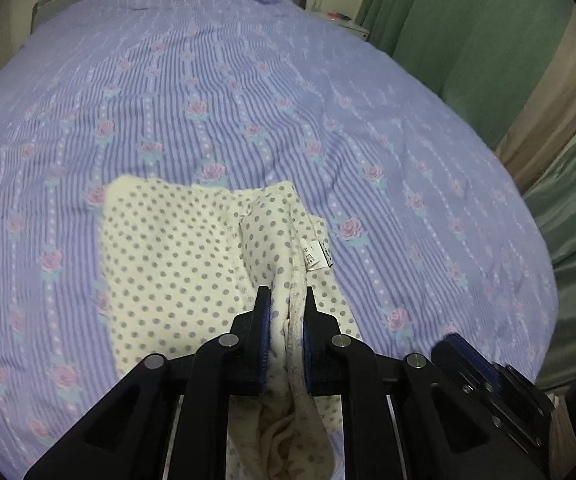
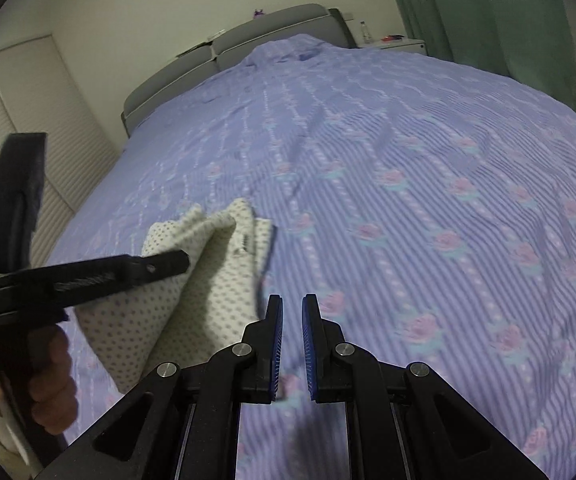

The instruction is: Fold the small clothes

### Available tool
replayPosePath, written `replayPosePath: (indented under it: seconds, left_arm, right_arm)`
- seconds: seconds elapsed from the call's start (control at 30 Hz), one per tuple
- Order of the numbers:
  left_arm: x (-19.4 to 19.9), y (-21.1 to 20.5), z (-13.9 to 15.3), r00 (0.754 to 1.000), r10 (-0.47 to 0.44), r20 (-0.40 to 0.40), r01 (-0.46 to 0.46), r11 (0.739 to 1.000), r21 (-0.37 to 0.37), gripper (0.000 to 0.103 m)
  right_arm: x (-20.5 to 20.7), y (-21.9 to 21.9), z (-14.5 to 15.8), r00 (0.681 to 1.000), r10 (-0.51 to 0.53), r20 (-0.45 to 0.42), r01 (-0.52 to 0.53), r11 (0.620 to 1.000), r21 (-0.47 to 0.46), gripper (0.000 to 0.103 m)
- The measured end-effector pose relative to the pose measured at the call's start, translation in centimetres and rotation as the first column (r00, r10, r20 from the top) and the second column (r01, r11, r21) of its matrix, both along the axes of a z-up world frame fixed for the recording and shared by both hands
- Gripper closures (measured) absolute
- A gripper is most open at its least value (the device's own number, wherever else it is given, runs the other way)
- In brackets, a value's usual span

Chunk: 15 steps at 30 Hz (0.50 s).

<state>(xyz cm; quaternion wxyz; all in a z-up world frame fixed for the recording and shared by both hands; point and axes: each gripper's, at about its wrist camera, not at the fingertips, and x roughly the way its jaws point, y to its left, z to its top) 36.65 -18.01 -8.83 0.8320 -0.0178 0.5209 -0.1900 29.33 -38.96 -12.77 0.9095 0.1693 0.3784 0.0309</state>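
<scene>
A small cream garment with grey polka dots (image 1: pixel 171 264) lies on the purple striped floral bedspread (image 1: pixel 247 100). My left gripper (image 1: pixel 285 296) is shut on a bunched edge of it, lifting that part; a white care label (image 1: pixel 316 256) shows just beyond the fingers. In the right wrist view the garment (image 2: pixel 207 276) hangs raised from the left gripper (image 2: pixel 175 262) at the left. My right gripper (image 2: pixel 292 304) hovers over the bedspread (image 2: pixel 428 184) just right of the garment, jaws slightly apart and empty.
A grey headboard (image 2: pixel 223 44) is at the far end. A white nightstand (image 2: pixel 400 45) with a bottle stands beside green curtains (image 1: pixel 488 40) on the right. A white wardrobe (image 2: pixel 39 120) is on the left.
</scene>
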Motion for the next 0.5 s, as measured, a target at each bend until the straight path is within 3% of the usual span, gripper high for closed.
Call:
replayPosePath:
  seconds: [0.07, 0.13, 0.2, 0.27, 0.33, 0.43, 0.5]
  left_arm:
    - [0.3, -0.4, -0.7, 1.000, 0.013, -0.027, -0.013, 1.000, -0.006, 0.080]
    - [0.1, -0.2, -0.9, 0.998, -0.001, -0.063, -0.003, 0.998, -0.059, 0.055]
    - [0.0, 0.0, -0.2, 0.997, -0.016, -0.073, 0.008, 0.995, -0.097, 0.049]
    - [-0.6, 0.6, 1.7, 0.999, -0.040, -0.028, 0.037, 0.992, -0.119, 0.049]
    - [-1.9, 1.8, 3.8, 0.995, -0.077, 0.061, 0.084, 0.988, -0.128, 0.038]
    - [-4.7, 4.6, 6.2, 0.970, -0.121, 0.209, 0.136, 0.989, -0.056, 0.036]
    - [-7.1, 6.5, 6.2, 0.946, -0.157, 0.283, 0.154, 0.987, 0.034, 0.036]
  right_arm:
    - [0.1, -0.3, -0.1, 1.000, -0.010, -0.001, 0.010, 1.000, 0.008, 0.092]
    - [-0.1, -0.9, -0.5, 1.000, -0.019, -0.005, 0.019, 1.000, 0.019, 0.092]
    - [-0.6, -1.3, -0.5, 0.999, -0.033, -0.006, 0.033, 0.999, 0.032, 0.092]
    - [-1.0, -1.6, -0.4, 0.999, -0.045, -0.014, 0.045, 0.997, 0.055, 0.091]
    - [-1.7, -2.3, -0.4, 0.998, -0.055, -0.015, 0.056, 0.996, 0.077, 0.091]
    - [-1.9, -2.0, 0.0, 0.999, -0.040, -0.004, 0.041, 0.995, 0.090, 0.089]
    - [-2.2, -1.2, 0.3, 1.000, -0.017, 0.001, 0.017, 0.996, 0.092, 0.075]
